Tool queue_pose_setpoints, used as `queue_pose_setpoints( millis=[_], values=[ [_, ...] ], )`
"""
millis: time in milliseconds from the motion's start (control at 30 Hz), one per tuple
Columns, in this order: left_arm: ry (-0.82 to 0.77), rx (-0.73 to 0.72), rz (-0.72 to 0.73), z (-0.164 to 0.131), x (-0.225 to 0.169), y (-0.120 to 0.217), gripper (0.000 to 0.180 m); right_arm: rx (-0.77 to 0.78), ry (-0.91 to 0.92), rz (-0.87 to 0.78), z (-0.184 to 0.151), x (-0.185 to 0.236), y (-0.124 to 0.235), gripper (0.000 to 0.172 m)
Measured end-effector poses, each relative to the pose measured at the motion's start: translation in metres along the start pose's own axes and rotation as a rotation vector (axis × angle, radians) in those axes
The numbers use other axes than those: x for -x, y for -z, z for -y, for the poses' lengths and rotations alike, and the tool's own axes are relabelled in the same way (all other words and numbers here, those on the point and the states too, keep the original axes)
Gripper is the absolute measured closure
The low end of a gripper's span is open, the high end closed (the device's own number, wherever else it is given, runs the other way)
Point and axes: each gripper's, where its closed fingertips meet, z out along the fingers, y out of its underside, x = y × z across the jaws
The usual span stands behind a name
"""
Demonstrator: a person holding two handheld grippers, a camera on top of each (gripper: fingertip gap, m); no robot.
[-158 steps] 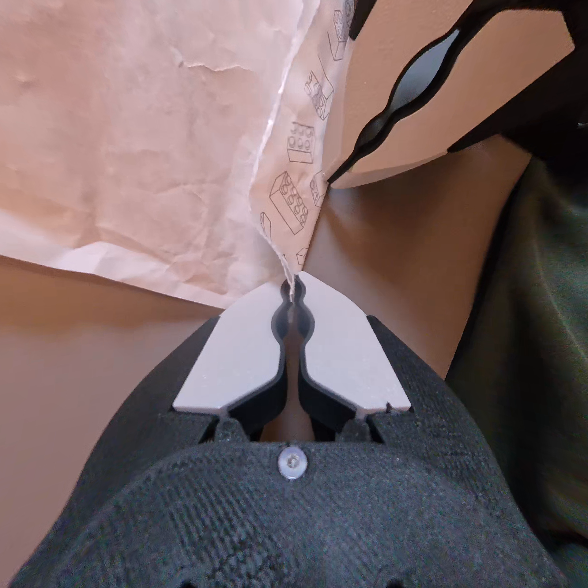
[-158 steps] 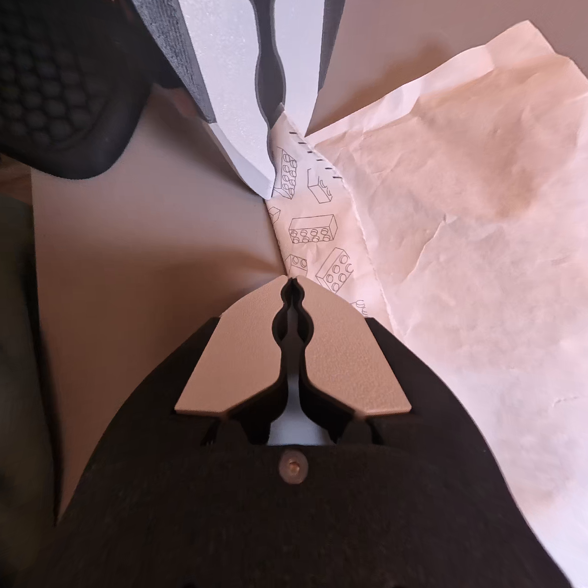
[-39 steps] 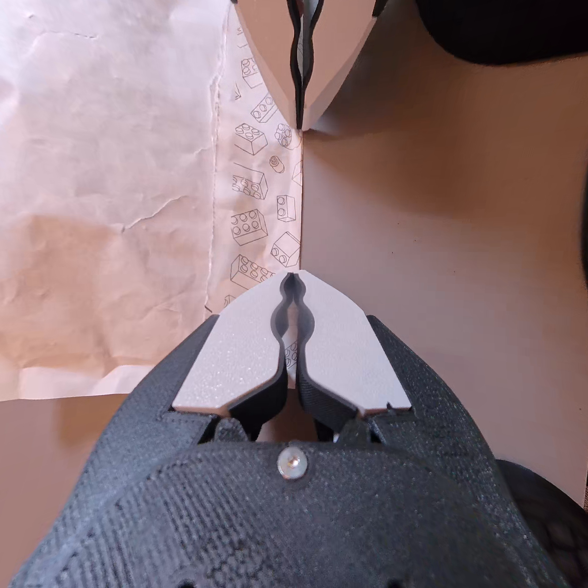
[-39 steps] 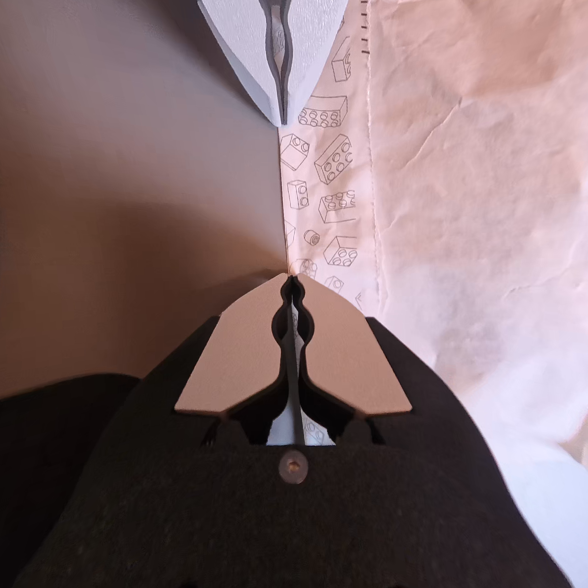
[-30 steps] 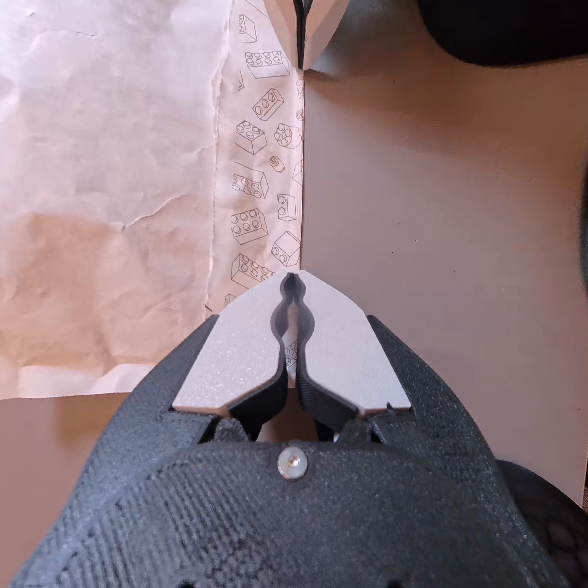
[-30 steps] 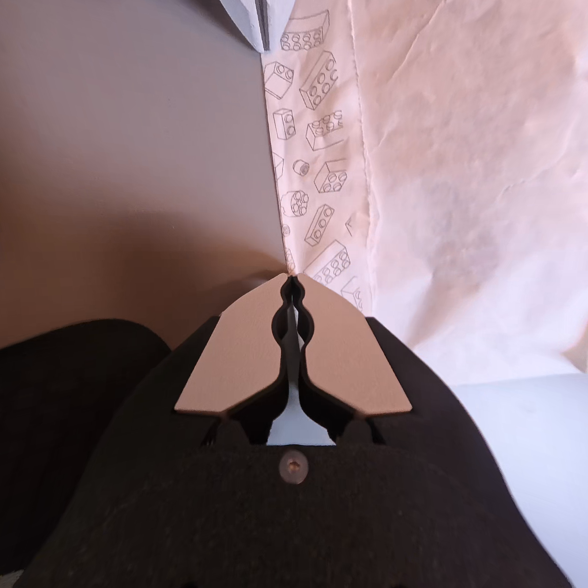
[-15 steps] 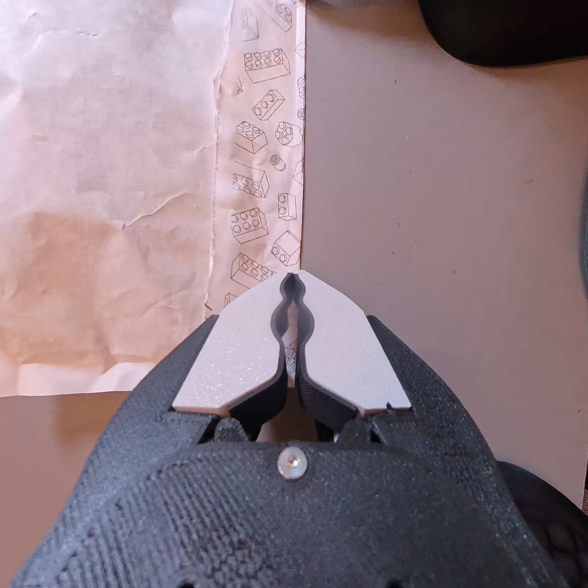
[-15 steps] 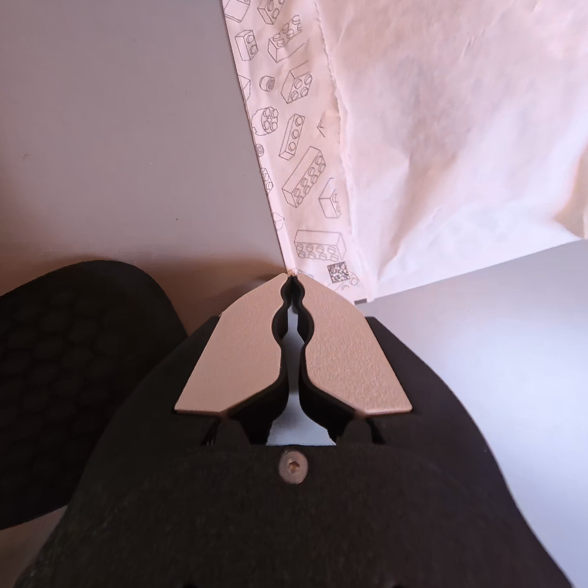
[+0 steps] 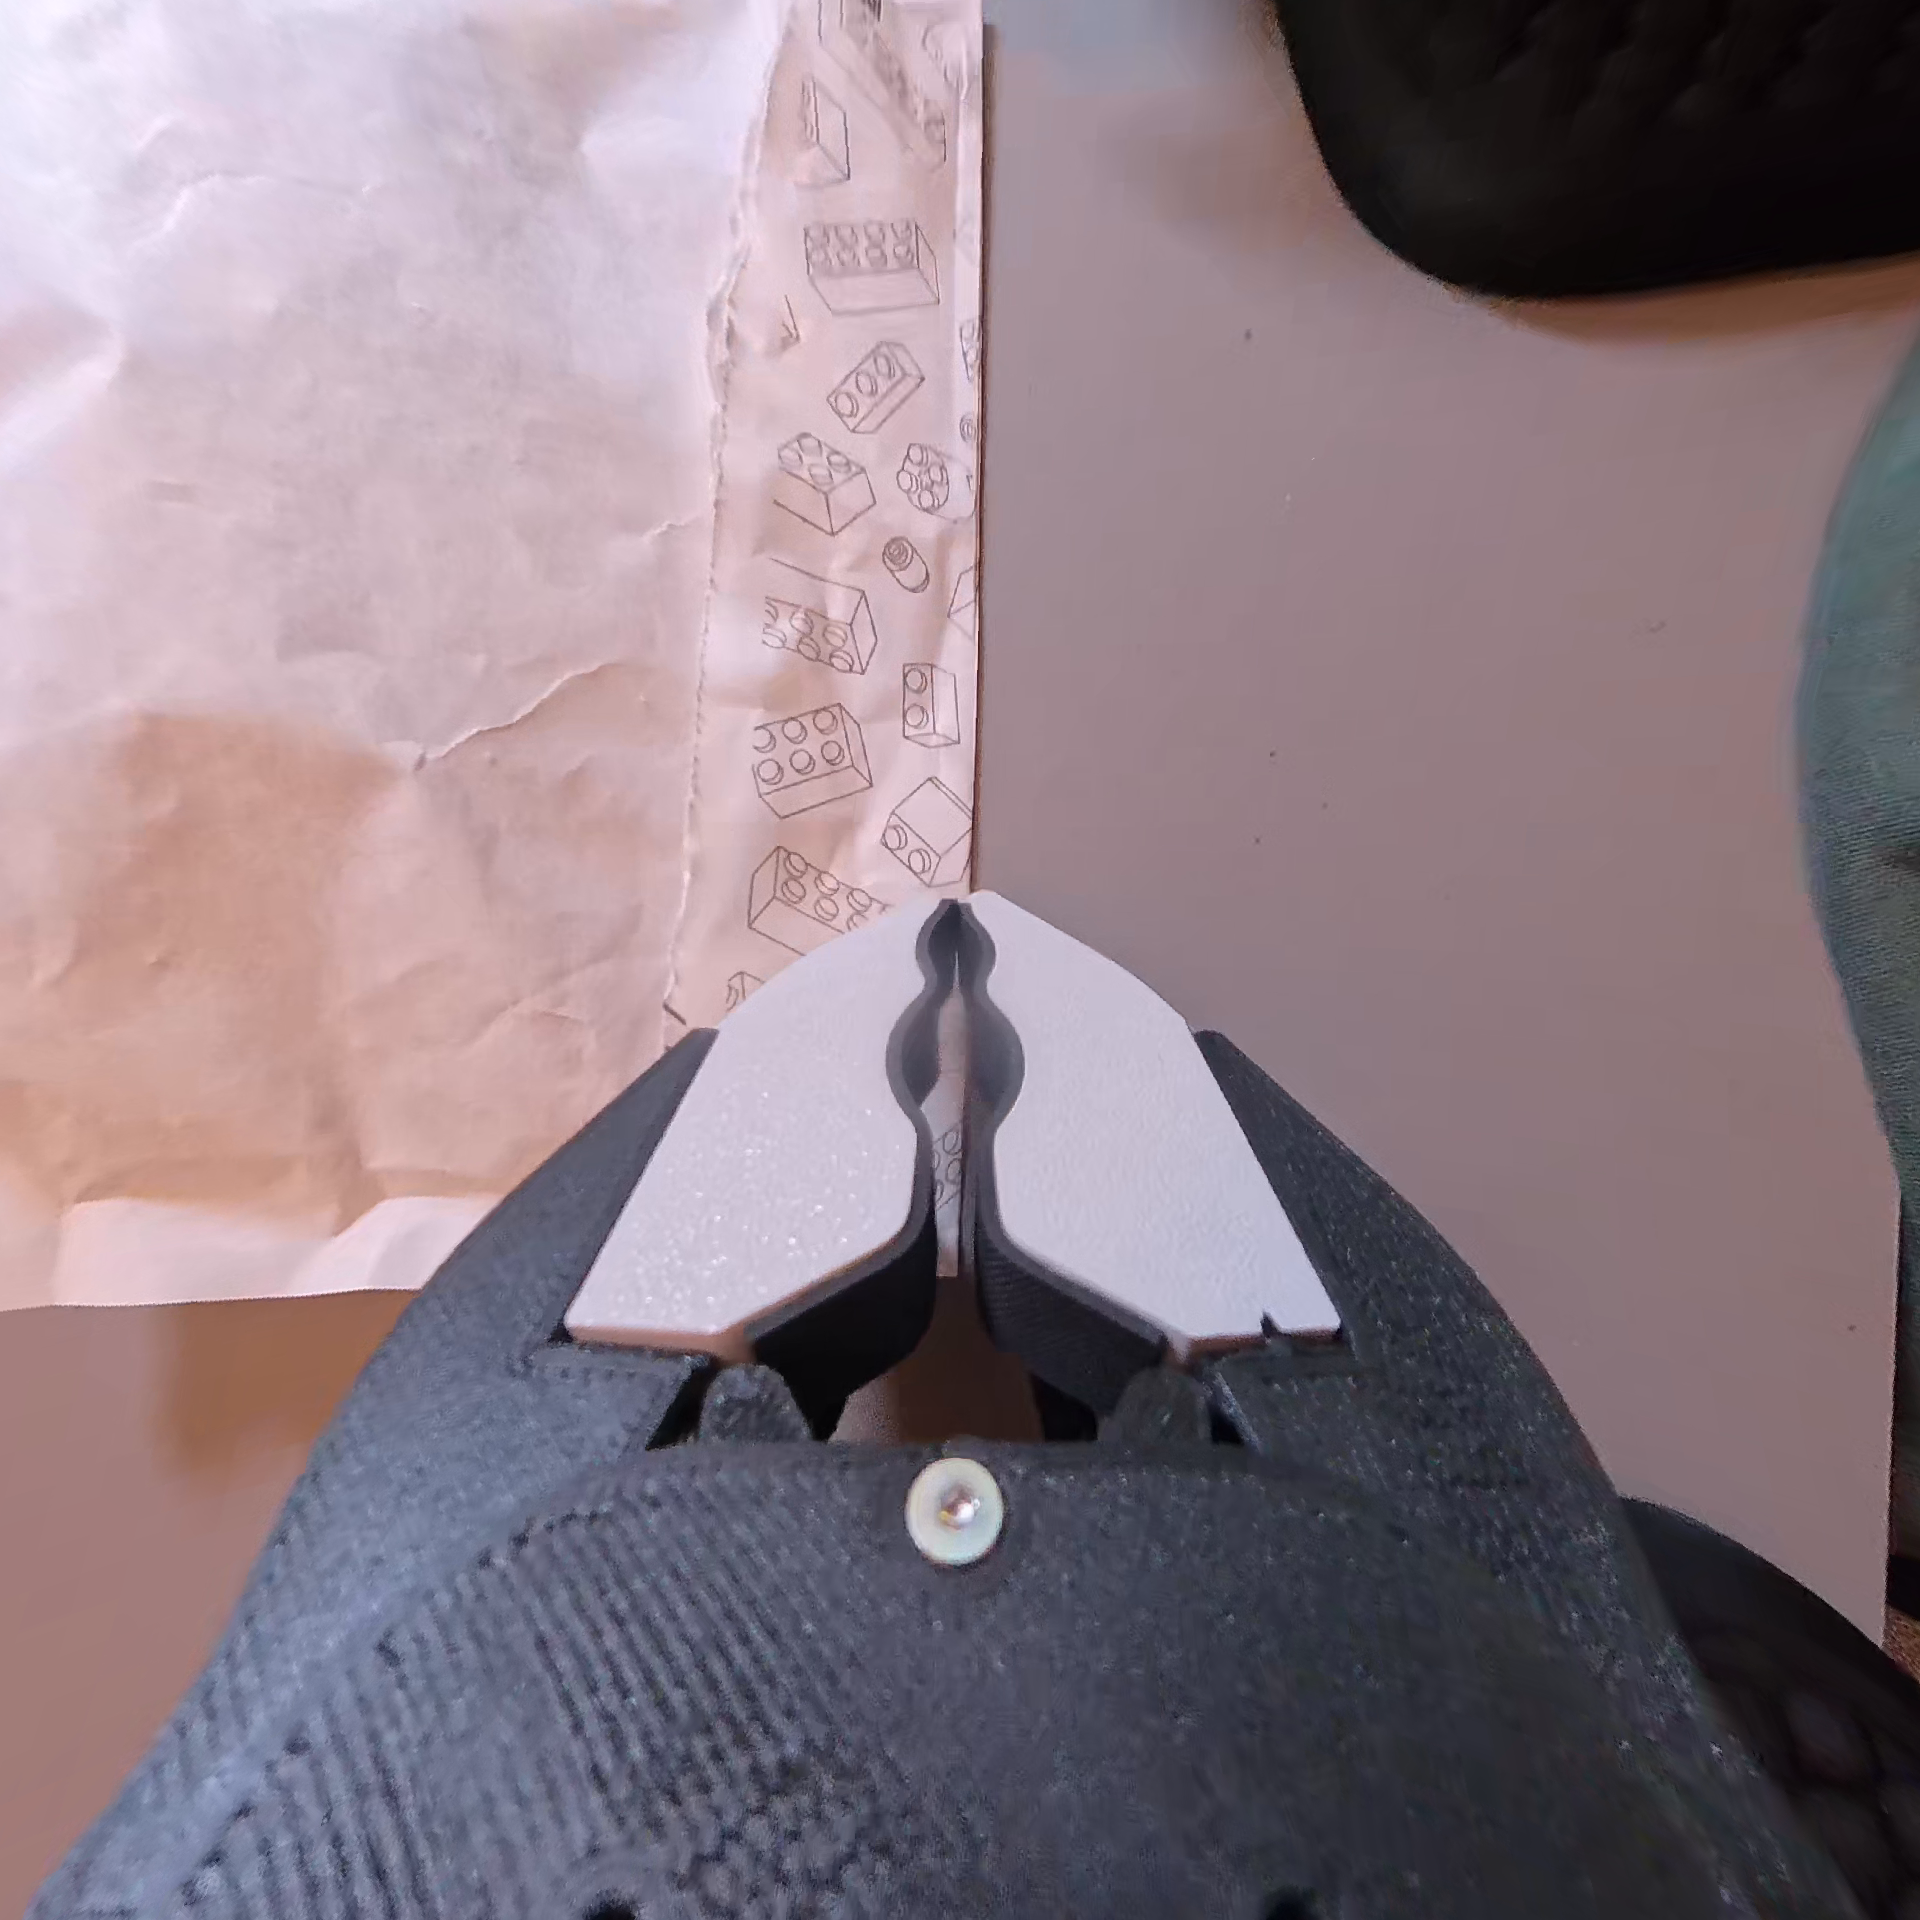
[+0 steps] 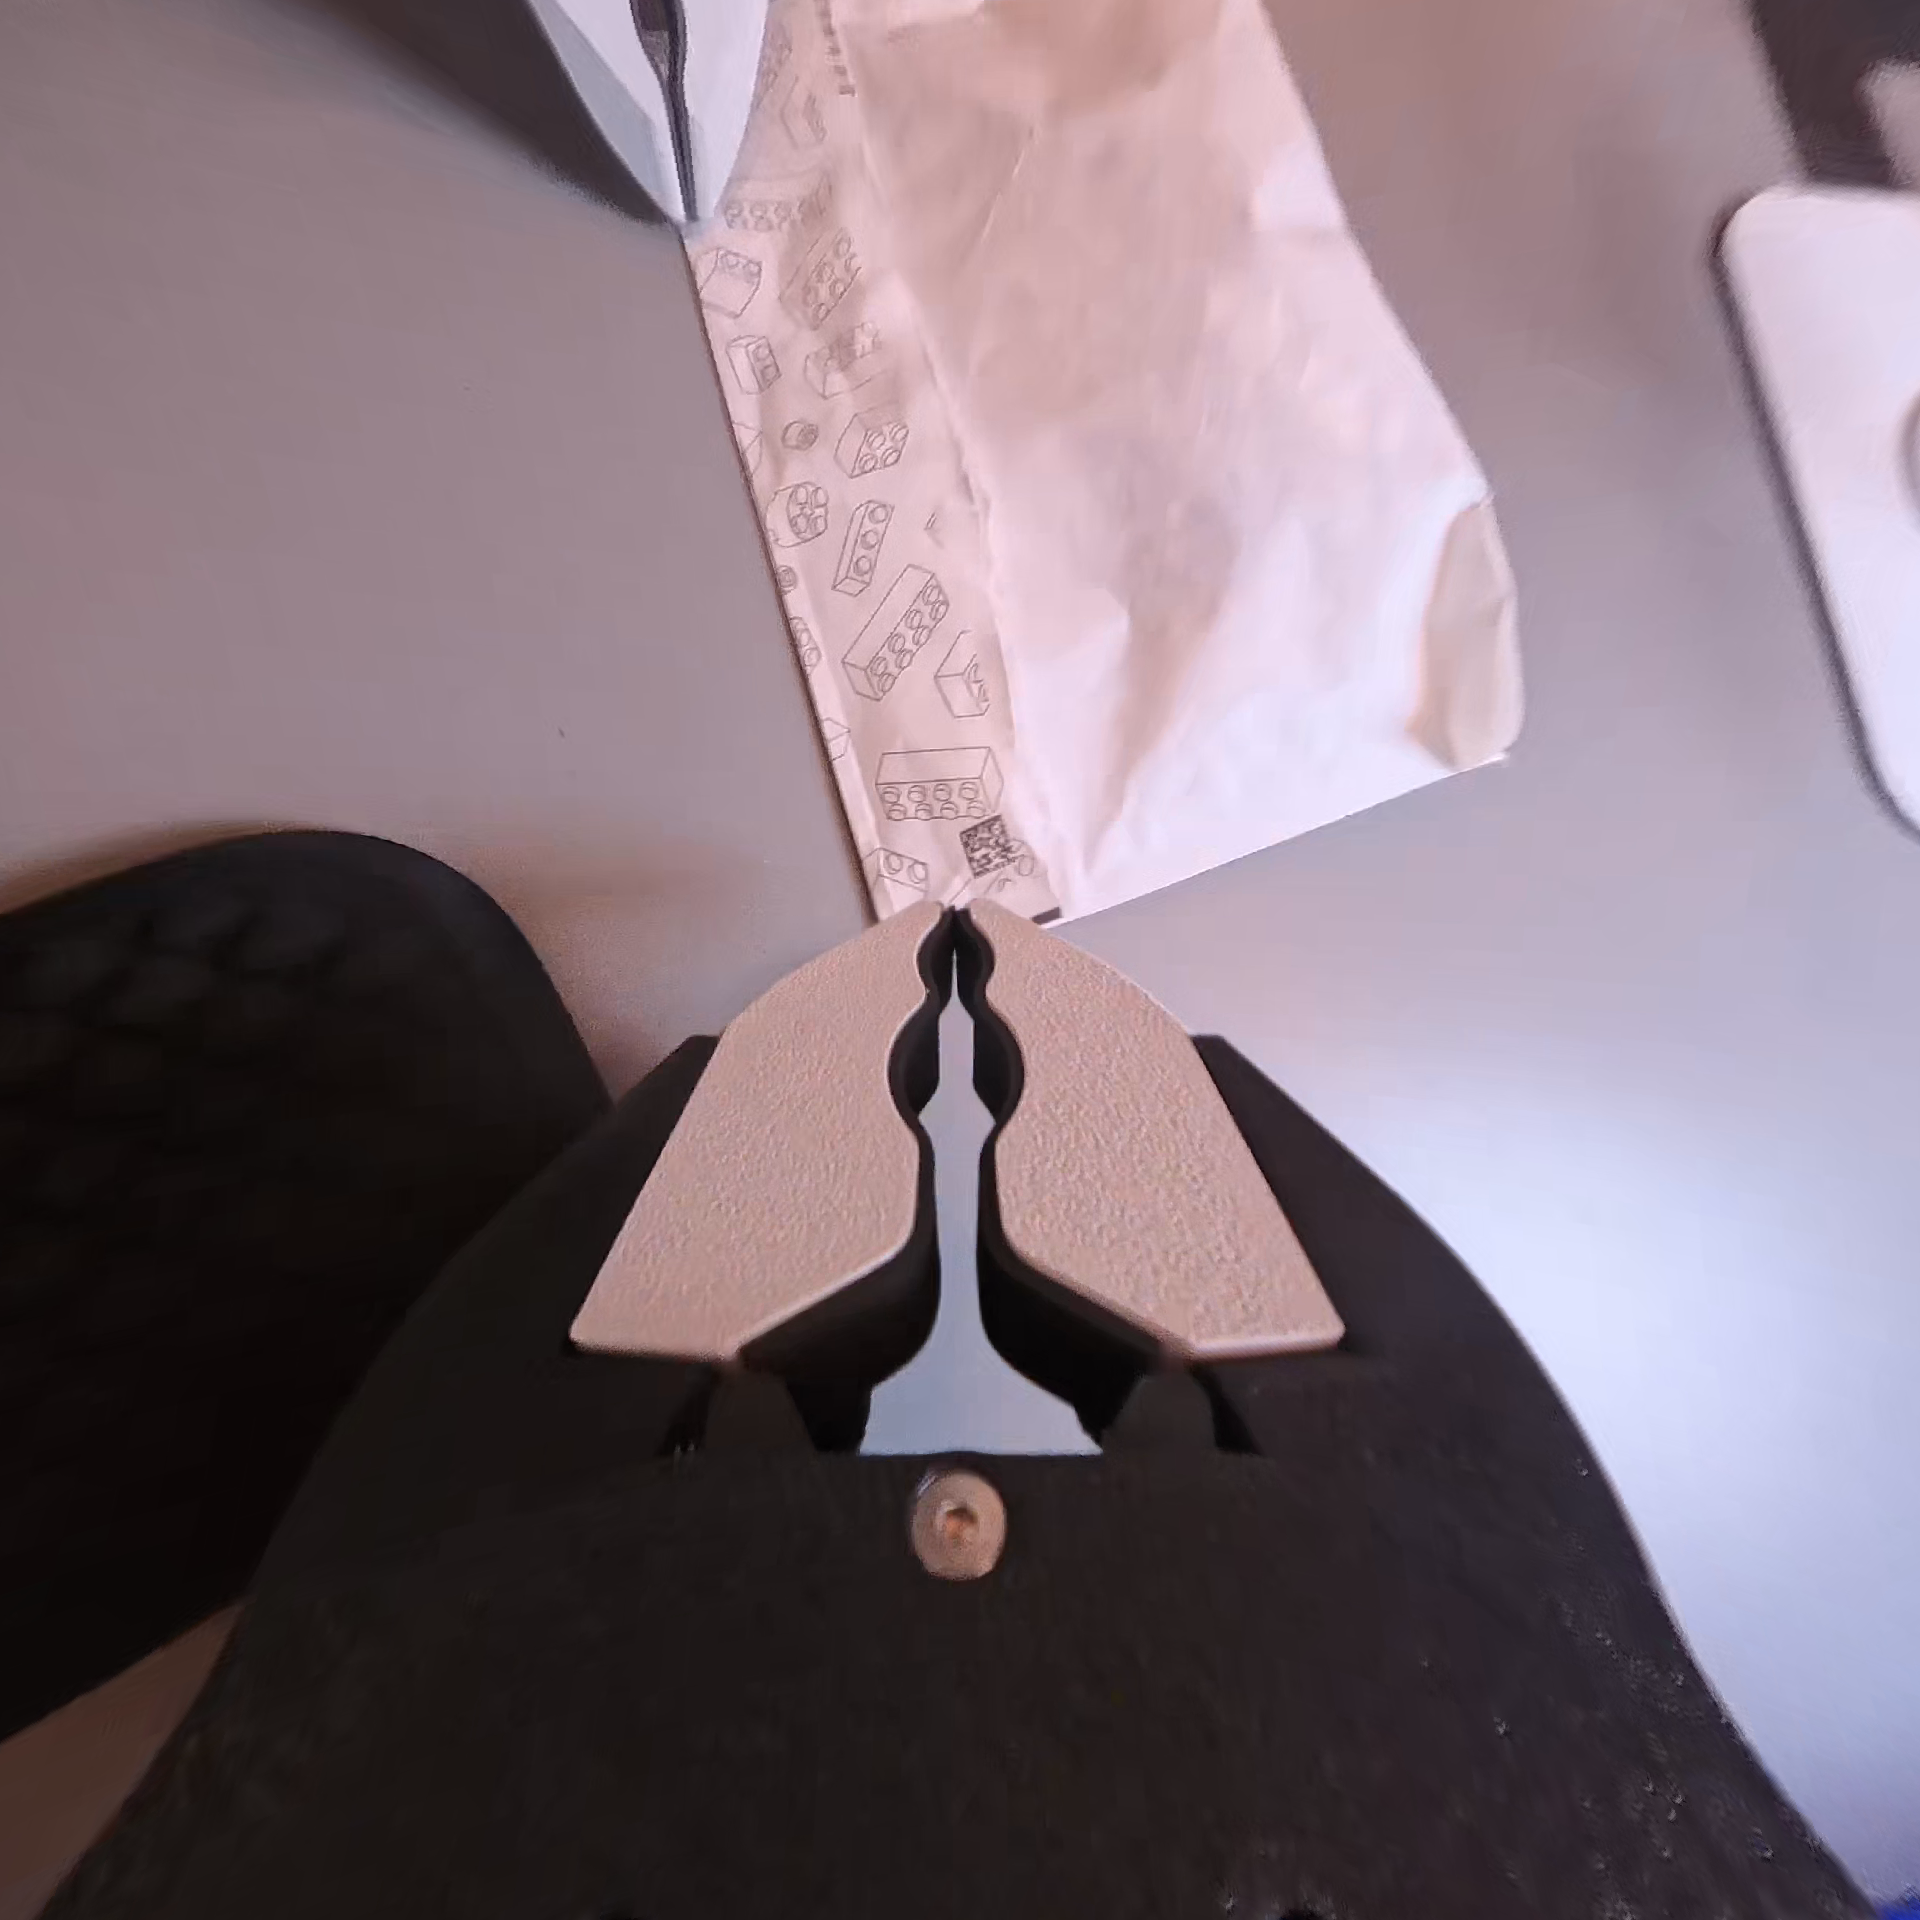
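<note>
Both claws clenched along the printed edge of the paper bag

The left claw (image 9: 954, 909) is pinching the brick-print strip of the crumpled paper bag (image 9: 364, 520), with paper visible between its fingers. The right claw (image 10: 954, 914) is closed right at the bag's far corner, can't tell if it's actually gripping paper. The bag lies over the grey worktop (image 9: 1351, 623).

One paper bag (image 9: 364, 623) — two tongs (image 9: 958, 912), one white tray (image 10: 1829, 468)
</note>
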Motion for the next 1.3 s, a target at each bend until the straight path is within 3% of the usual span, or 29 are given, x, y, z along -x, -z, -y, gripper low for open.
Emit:
queue_pose_setpoints(
  millis=[67,100,133,233,333,367,433,600,667,700,900,1000,1067,1133,1200,1300],
  values=[
    [-0.002,-0.053,0.003,0.009,0.000,0.006,0.180,0.030,0.080,-0.058,-0.004,-0.001,0.000,0.172],
    [-0.013,-0.066,0.026,0.012,0.003,0.011,0.180,0.029,0.082,-0.055,-0.005,0.002,-0.004,0.133],
    [-0.029,-0.072,0.052,0.014,0.006,0.015,0.180,0.045,0.076,-0.046,-0.008,0.005,-0.009,0.117],
    [-0.052,-0.120,0.116,0.021,0.009,0.031,0.180,0.068,0.162,-0.108,-0.011,0.005,-0.020,0.111],
    [-0.085,-0.152,0.210,0.020,0.009,0.047,0.176,0.053,0.107,-0.076,-0.009,0.006,-0.027,0.109],
    [-0.061,-0.151,0.244,0.018,0.010,0.047,0.095,0.038,0.065,-0.058,-0.008,0.003,-0.030,0.109],
    [-0.056,-0.057,0.285,-0.001,0.009,0.046,0.082,0.017,-0.025,0.005,-0.007,-0.002,-0.037,0.110],
    [-0.244,-0.020,0.449,-0.014,0.006,0.047,0.107,0.060,-0.122,0.136,-0.005,0.004,-0.043,0.144],
    [-0.329,0.031,0.485,-0.020,0.007,0.042,0.113,0.040,-0.223,0.186,0.002,0.004,-0.040,0.170],
    [-0.373,0.060,0.503,-0.023,0.009,0.040,0.117,0.020,-0.294,0.225,0.006,0.006,-0.038,0.171],
    [-0.641,0.163,0.626,-0.021,0.023,0.038,0.135,-0.125,-0.657,0.487,0.035,0.016,-0.021,0.172],
    [-0.772,0.212,0.777,-0.017,0.038,0.046,0.139,-0.258,-0.810,0.660,0.057,0.020,-0.008,0.172],
    [-0.871,0.221,0.926,-0.008,0.050,0.059,0.161,-0.303,-0.839,0.720,0.065,0.022,-0.003,0.172],
    [-0.882,0.215,0.966,-0.004,0.057,0.066,0.179,-0.344,-0.837,0.757,0.074,0.026,0.002,0.172],
    [-0.826,0.169,0.925,0.004,0.057,0.071,0.180,-0.379,-0.780,0.722,0.079,0.025,0.009,0.170],
    [-0.565,0.011,0.764,0.024,0.056,0.089,0.180,-0.492,-0.533,0.385,0.084,-0.004,0.027,0.132]
  ],
)
